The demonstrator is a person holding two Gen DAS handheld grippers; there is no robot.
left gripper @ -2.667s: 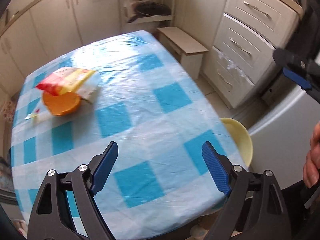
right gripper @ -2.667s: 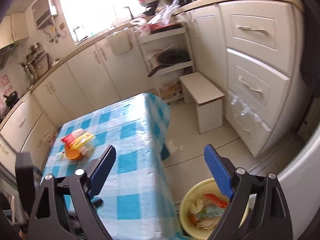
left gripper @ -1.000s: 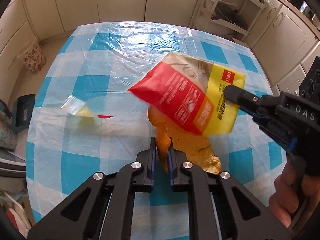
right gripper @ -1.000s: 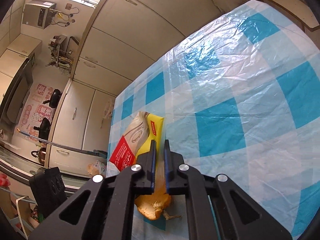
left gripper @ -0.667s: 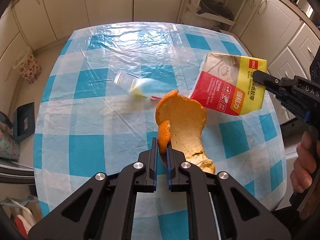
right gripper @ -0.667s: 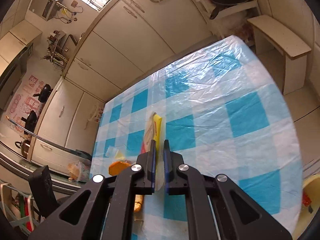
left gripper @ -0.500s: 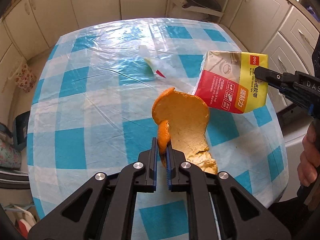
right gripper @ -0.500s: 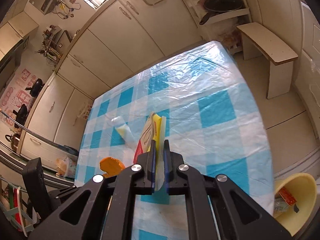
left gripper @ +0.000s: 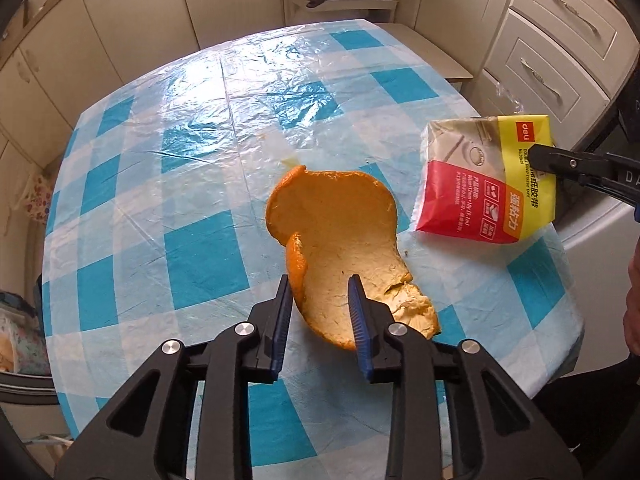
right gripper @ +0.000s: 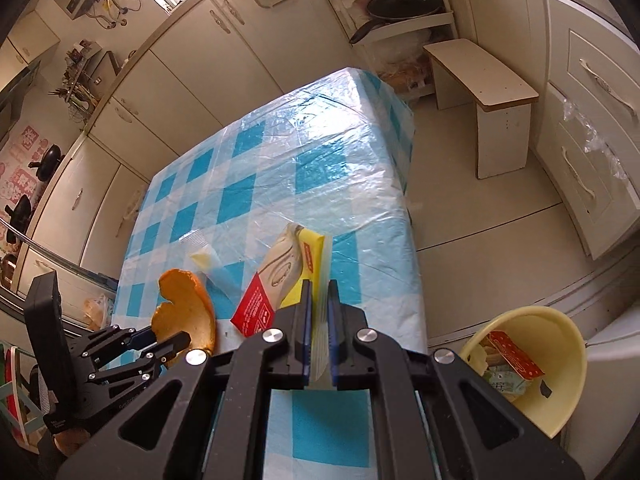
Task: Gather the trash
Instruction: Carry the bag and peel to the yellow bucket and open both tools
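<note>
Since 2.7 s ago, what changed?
Left gripper took the orange peel and lifted it; its jaws have now parted again. Right gripper took the red-yellow packet, lifted, clamped shut. Clear wrapper remains on the table.

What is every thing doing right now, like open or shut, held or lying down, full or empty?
Left gripper: partly open around the peel.
Peel: between the fingers, off the table.
Right gripper: shut on the packet.
Packet: held up.
Wrapper: lying on the table.
Bin: holding trash.
</note>
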